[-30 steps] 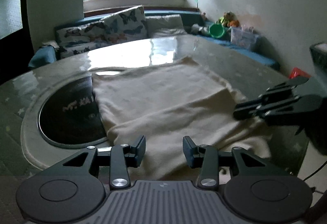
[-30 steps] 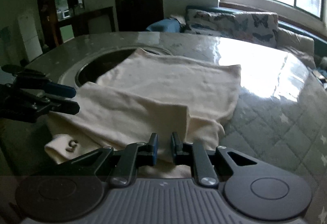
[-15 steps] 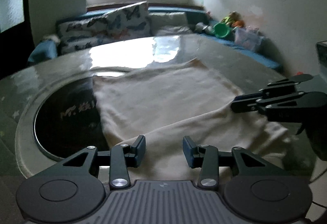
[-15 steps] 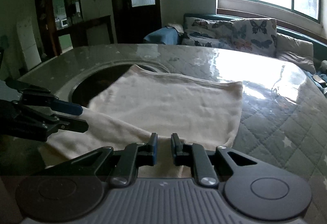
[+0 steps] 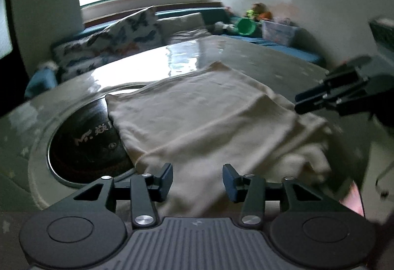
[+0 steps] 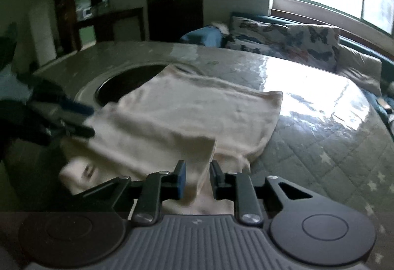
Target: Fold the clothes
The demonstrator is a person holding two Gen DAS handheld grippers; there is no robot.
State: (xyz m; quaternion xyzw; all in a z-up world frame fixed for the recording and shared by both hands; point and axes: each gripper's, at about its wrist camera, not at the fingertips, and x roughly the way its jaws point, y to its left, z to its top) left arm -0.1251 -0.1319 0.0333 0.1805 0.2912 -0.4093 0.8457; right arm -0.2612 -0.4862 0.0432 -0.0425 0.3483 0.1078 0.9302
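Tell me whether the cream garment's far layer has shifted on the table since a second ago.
No. In the left wrist view, the cream garment's left edge still crosses the black round inset just past its white lettering.

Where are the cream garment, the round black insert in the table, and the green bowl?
cream garment (image 5: 197, 109), left wrist view, flat middle of the top fold.
round black insert (image 5: 91, 144), left wrist view, its printed dark face.
green bowl (image 5: 246, 26), left wrist view, its inner wall.

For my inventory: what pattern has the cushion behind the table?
Butterflies, dark on a pale ground; the cushion shows best in the right wrist view.
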